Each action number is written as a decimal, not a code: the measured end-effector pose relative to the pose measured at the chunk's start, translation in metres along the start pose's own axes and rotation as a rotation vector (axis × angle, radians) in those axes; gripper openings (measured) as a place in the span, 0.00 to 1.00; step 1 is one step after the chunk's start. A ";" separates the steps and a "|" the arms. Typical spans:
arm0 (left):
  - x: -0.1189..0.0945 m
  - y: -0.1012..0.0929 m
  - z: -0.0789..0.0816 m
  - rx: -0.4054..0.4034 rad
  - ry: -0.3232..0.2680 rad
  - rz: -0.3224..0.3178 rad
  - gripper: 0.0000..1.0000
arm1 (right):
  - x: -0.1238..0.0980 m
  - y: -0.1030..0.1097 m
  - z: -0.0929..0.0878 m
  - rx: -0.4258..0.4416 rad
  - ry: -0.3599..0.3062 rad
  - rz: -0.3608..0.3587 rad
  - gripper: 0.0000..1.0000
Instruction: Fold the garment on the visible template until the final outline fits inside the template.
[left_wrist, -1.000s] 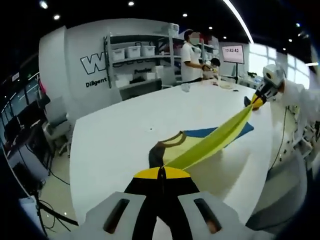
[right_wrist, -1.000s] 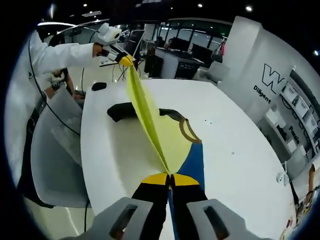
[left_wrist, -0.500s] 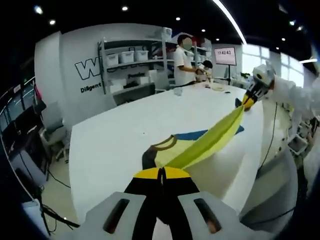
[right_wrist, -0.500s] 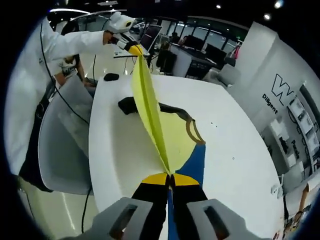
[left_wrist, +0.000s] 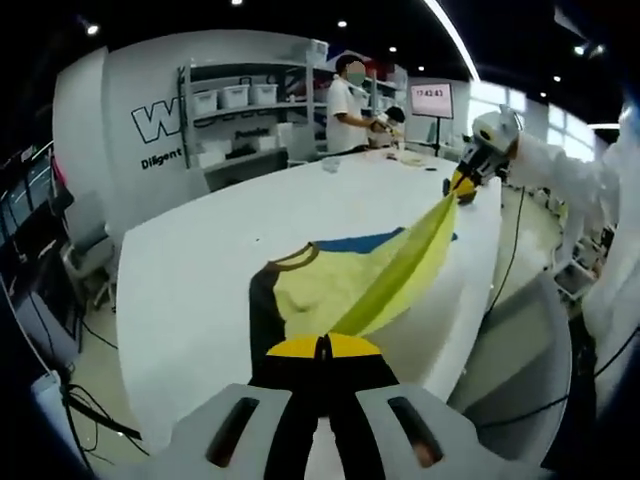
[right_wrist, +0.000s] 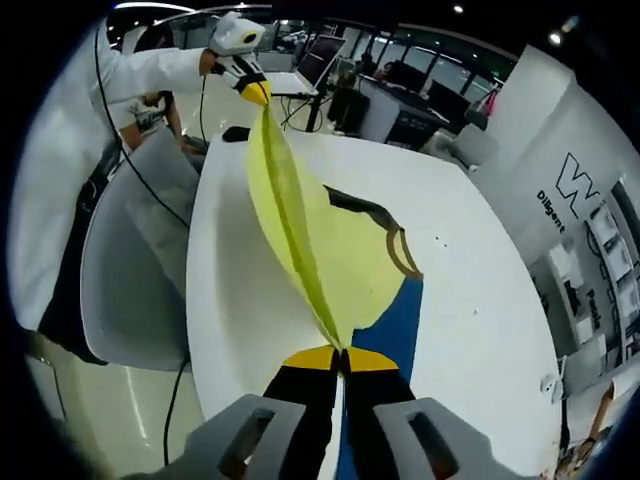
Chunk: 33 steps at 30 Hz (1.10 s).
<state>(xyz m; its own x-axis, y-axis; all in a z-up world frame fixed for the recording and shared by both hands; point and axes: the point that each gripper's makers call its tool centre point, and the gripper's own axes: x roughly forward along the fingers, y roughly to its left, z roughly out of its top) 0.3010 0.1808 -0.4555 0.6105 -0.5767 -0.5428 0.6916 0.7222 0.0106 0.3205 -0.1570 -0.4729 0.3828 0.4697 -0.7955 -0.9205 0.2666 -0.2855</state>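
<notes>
A yellow garment (left_wrist: 345, 285) with a dark sleeve and brown collar is stretched in the air between both grippers over the white table (left_wrist: 190, 270). Its far part lies on a blue template (left_wrist: 355, 243). My left gripper (left_wrist: 322, 348) is shut on one end of the garment's edge. The right gripper (left_wrist: 460, 183) shows far right in the left gripper view, pinching the other end. In the right gripper view my right gripper (right_wrist: 341, 352) is shut on the garment (right_wrist: 330, 250), the blue template (right_wrist: 385, 325) lies beside it, and the left gripper (right_wrist: 252, 90) holds the far end.
A grey chair (right_wrist: 130, 270) stands against the table's near edge. Shelves with white bins (left_wrist: 235, 110) and a standing person (left_wrist: 345, 105) are beyond the table's far end. A small cup (left_wrist: 328, 165) sits on the far table. Cables (right_wrist: 185, 390) hang by the chair.
Both grippers have lifted the held edge and carried it across, so more of the yellow garment now spreads wide below the fold. Both views have shifted with the hands.
</notes>
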 end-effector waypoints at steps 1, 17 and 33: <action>-0.001 -0.002 0.000 0.004 -0.001 -0.003 0.00 | -0.001 0.000 0.000 -0.003 -0.001 -0.002 0.00; 0.007 -0.020 -0.061 0.006 0.147 -0.072 0.00 | 0.013 0.053 -0.021 -0.077 0.086 0.174 0.00; 0.020 -0.043 -0.128 0.048 0.323 -0.177 0.00 | 0.052 0.122 -0.063 -0.142 0.255 0.398 0.00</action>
<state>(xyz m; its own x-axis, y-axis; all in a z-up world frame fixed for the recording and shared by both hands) 0.2341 0.1864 -0.5744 0.3319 -0.5357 -0.7765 0.7979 0.5985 -0.0718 0.2229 -0.1528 -0.5824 -0.0160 0.2863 -0.9580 -0.9998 -0.0178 0.0114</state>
